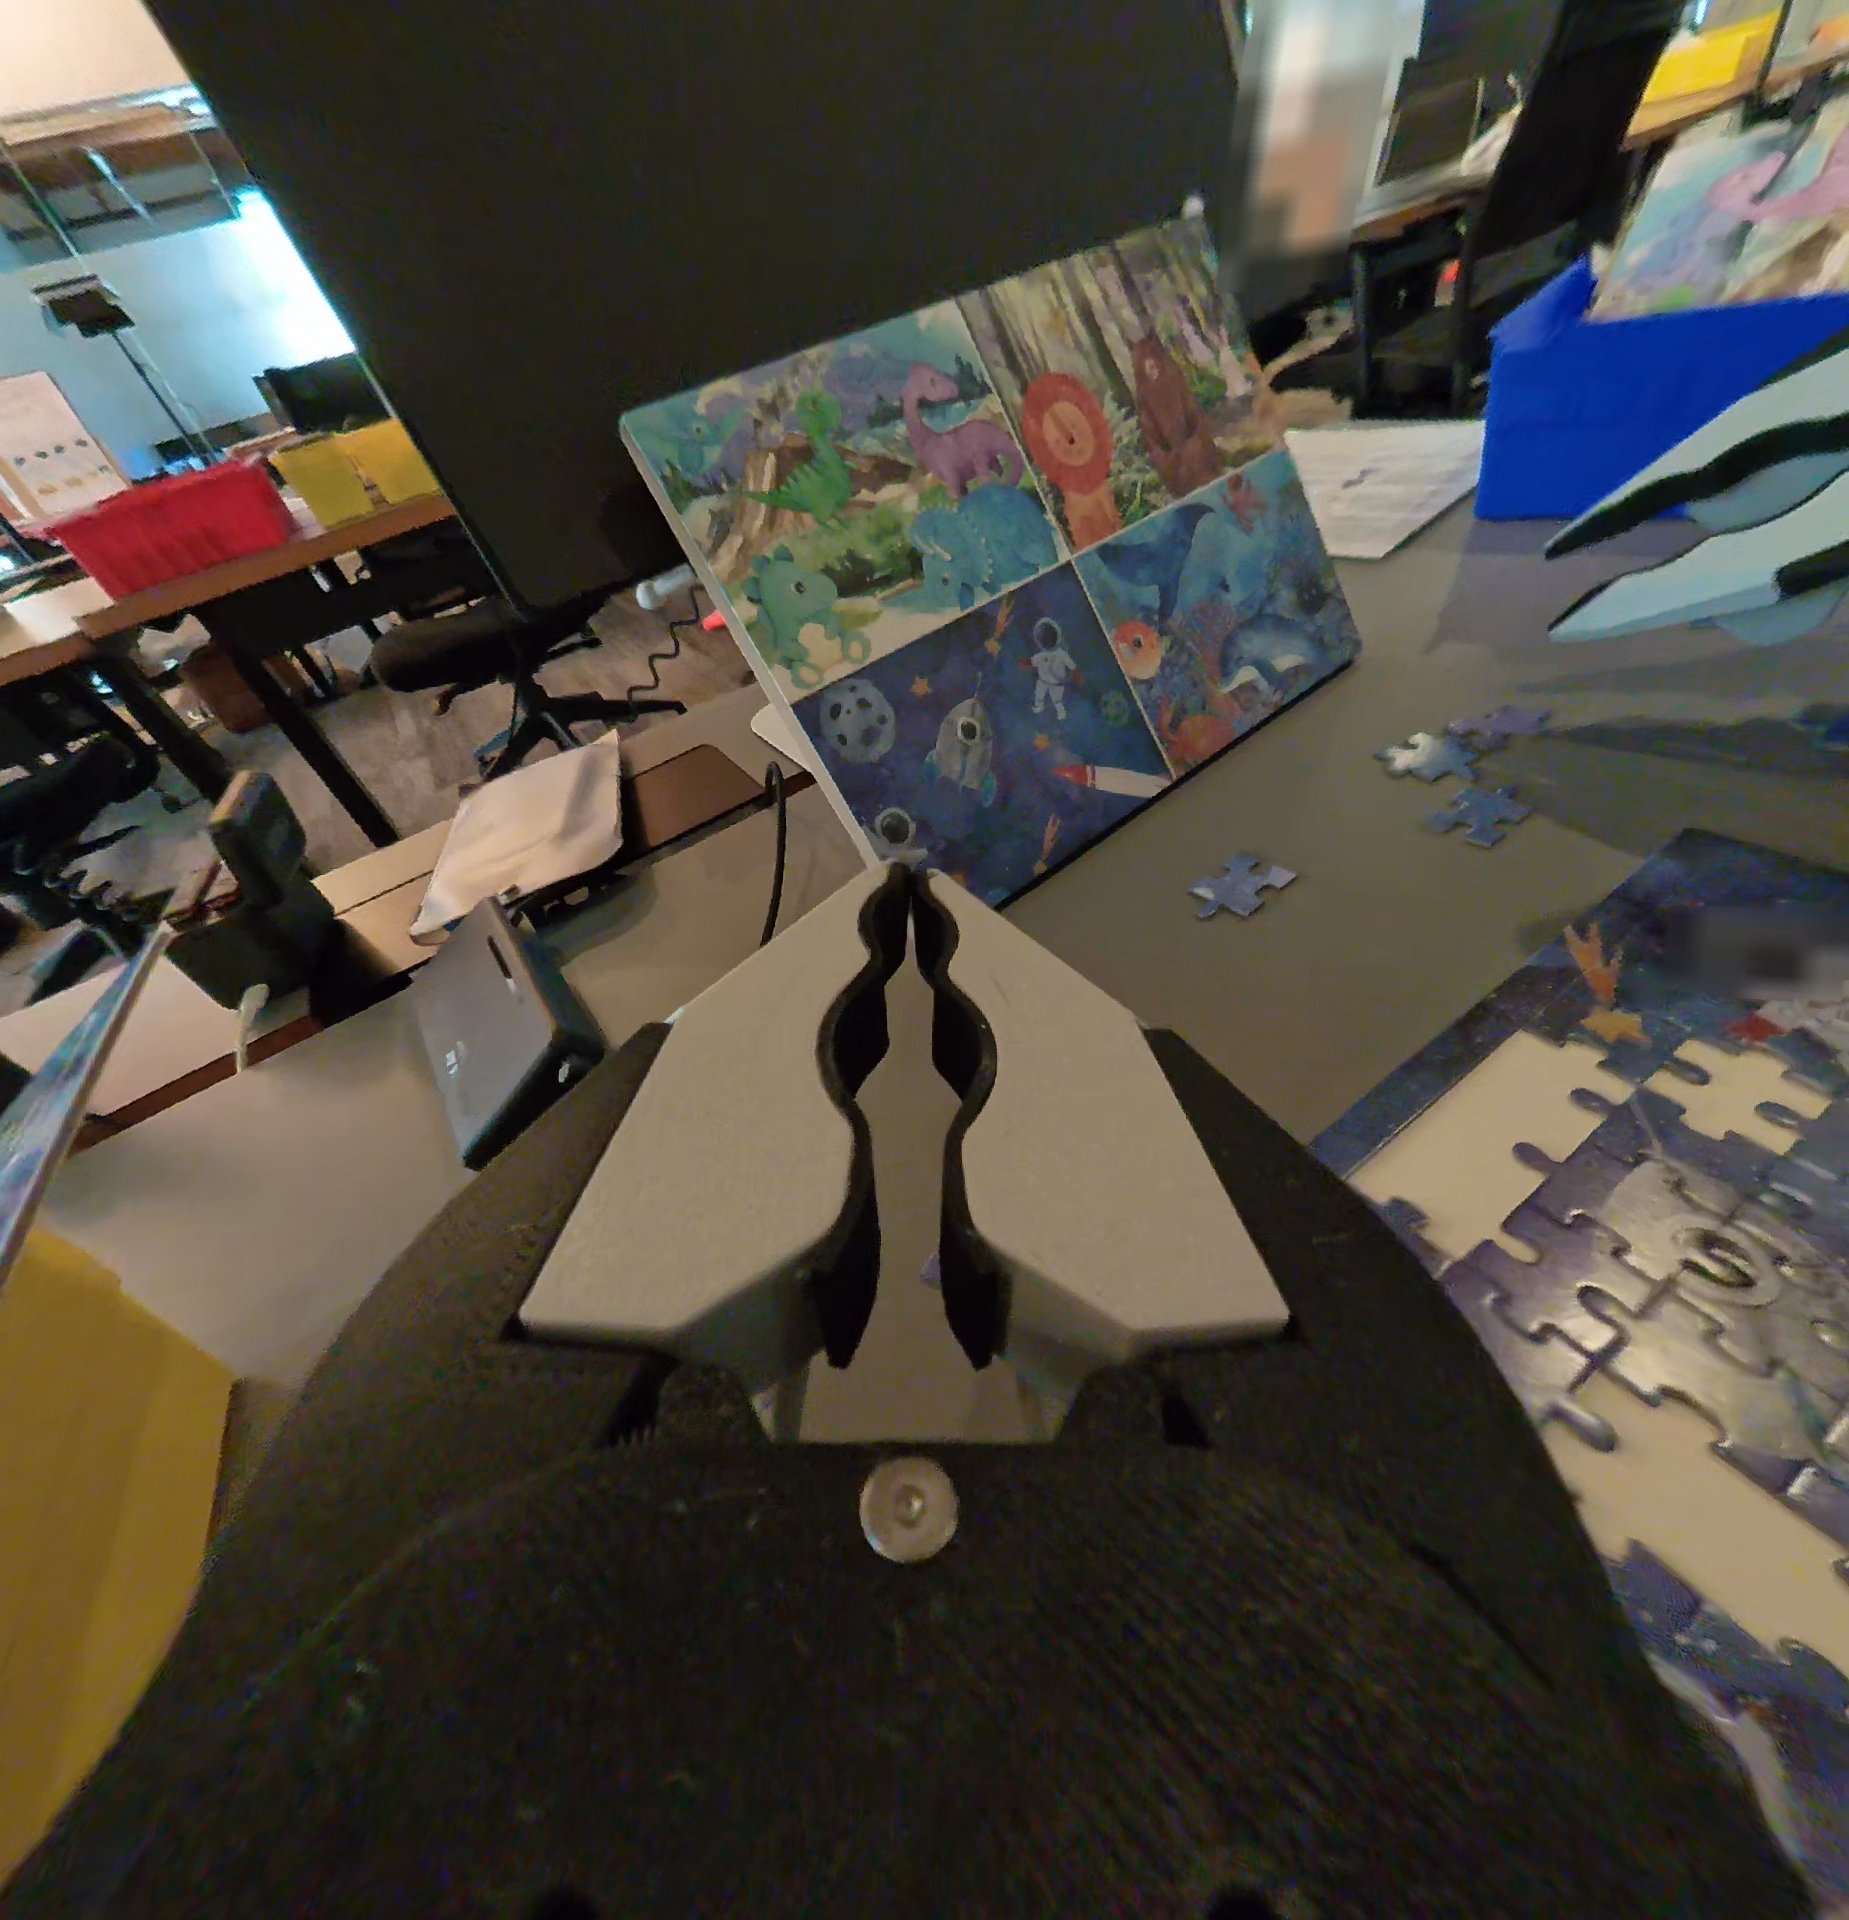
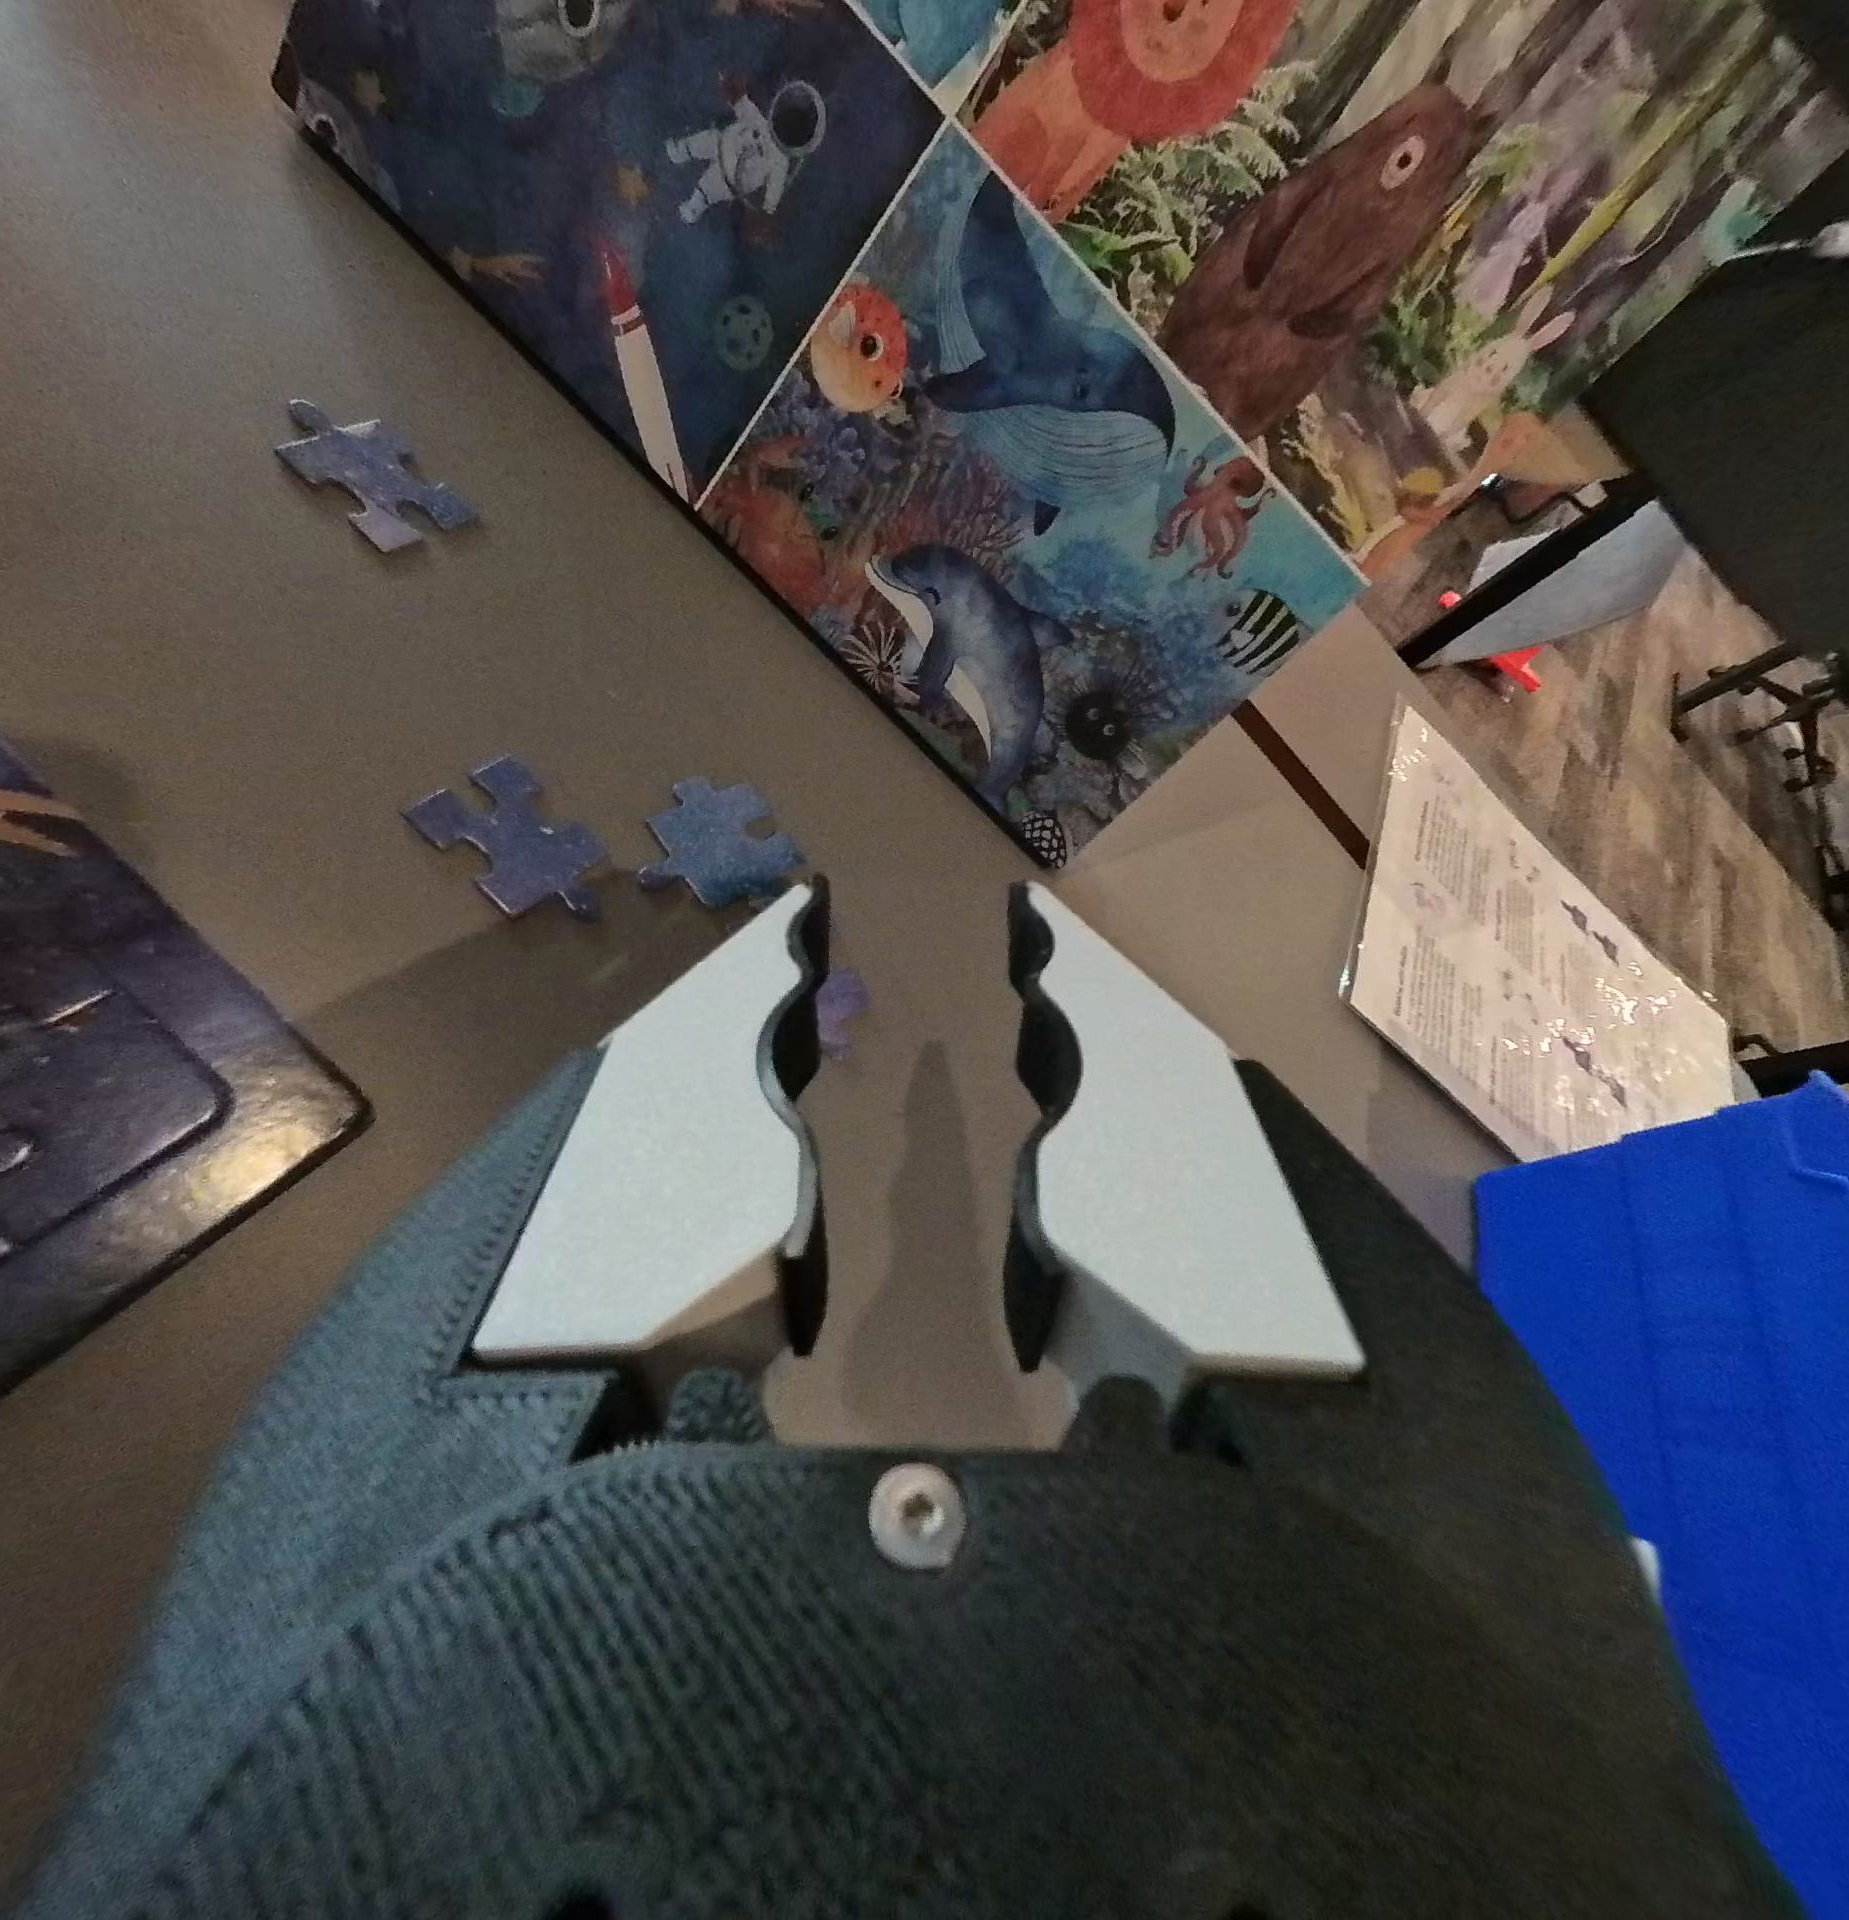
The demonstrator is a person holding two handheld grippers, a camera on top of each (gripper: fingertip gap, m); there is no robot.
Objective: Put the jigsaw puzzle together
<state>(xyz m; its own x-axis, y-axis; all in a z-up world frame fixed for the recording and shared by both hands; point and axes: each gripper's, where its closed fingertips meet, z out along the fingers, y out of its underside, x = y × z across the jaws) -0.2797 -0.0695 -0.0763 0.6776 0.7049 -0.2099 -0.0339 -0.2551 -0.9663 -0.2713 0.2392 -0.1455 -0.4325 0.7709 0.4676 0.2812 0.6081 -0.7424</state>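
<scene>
The dark blue space jigsaw [image 1: 1647, 1226] lies in its frame on the grey table, partly filled, with a bare pale patch [image 1: 1502, 1091] inside it. It also shows in the right wrist view [image 2: 99, 1101]. Loose blue pieces lie beyond it [image 1: 1242, 885] [image 1: 1481, 814]; the right wrist view shows three of them [image 2: 380, 473] [image 2: 504, 831] [image 2: 722, 842]. A small purple piece [image 2: 845, 1003] is half hidden behind my right gripper's left finger. My right gripper [image 2: 918, 902] is open and empty, just above the table by these pieces. My left gripper [image 1: 904, 881] is shut and empty, left of the jigsaw.
A picture board with four scenes [image 1: 1003, 582] [image 2: 1003, 364] stands propped behind the pieces. A blue bin [image 2: 1709, 1403] [image 1: 1626, 416] and a laminated sheet [image 2: 1522, 966] lie to the right. A grey box [image 1: 494, 1018] and a yellow thing [image 1: 68, 1455] sit to the left. Spacing between my two grippers at the tips: around 30 cm. The small purple piece [image 2: 845, 1003] is closer to my right gripper, around 5 cm from its tips; the left tips are 35 cm off. Seen from the left wrist view [image 1: 1506, 715] as well. The dark blue space jigsaw [image 1: 1647, 1226] sits 20 cm or so from the ends of my left fingers.
</scene>
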